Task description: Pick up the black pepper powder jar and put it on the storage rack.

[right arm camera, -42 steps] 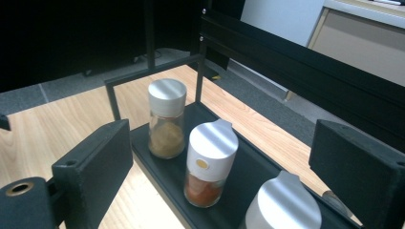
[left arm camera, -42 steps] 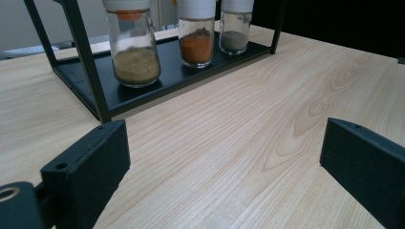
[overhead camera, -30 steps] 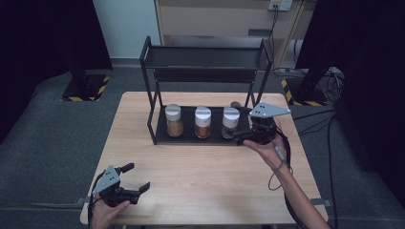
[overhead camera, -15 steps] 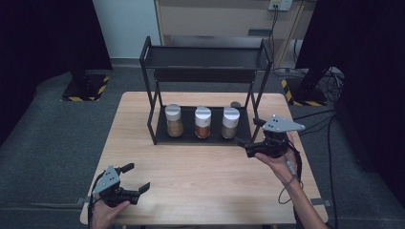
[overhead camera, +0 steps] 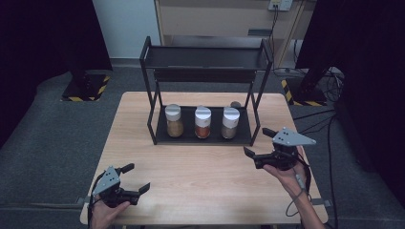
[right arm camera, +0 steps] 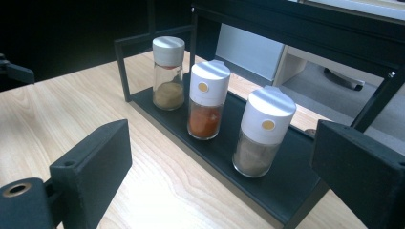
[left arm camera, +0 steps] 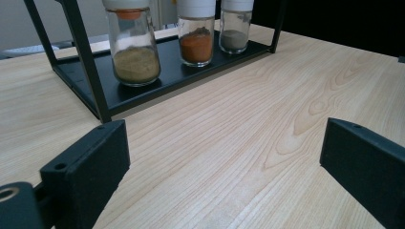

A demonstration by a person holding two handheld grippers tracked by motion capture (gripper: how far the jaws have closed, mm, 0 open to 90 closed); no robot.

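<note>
High view. Wooden bench [overhead camera: 200, 167], pale grain, wide bare stretch between rack and near edge. Black two-tier metal rack [overhead camera: 205, 62] toward far side; bare strips of bench left and right of it. Three spice jars in a row on lower tray: tan-powder jar [overhead camera: 173, 120] left, red-powder jar [overhead camera: 202, 122] middle, grey-powder jar [overhead camera: 230, 123] right, spaced apart, none touching. Small dark round object behind rack's right rear, too small to identify. Left gripper [overhead camera: 133, 178] at near-left corner, close to bench edge, well apart from rack; fingers spread, nothing between. Right gripper [overhead camera: 256, 142] just off rack's front right post, pointing left toward the jars; fingers wide apart, empty. Grey carpet around bench, dark curtains both sides, two yellow-black striped stand bases on floor, wooden cabinet and cables at back.

Left gripper view. Two black fingers [left arm camera: 86, 167] wide apart over bare wood, holding nothing. Rack's front left post and tray edge ahead; three jars beyond, tan-powder jar [left arm camera: 133, 47] nearest.

Right gripper view. Fingers [right arm camera: 90, 167] well spread, empty. Grey-powder jar [right arm camera: 260, 133] nearest, between the fingers' line of sight but untouched; red-powder jar [right arm camera: 206, 100] next, tan-powder jar [right arm camera: 168, 74] farthest. All three upright on tray, white caps on.
</note>
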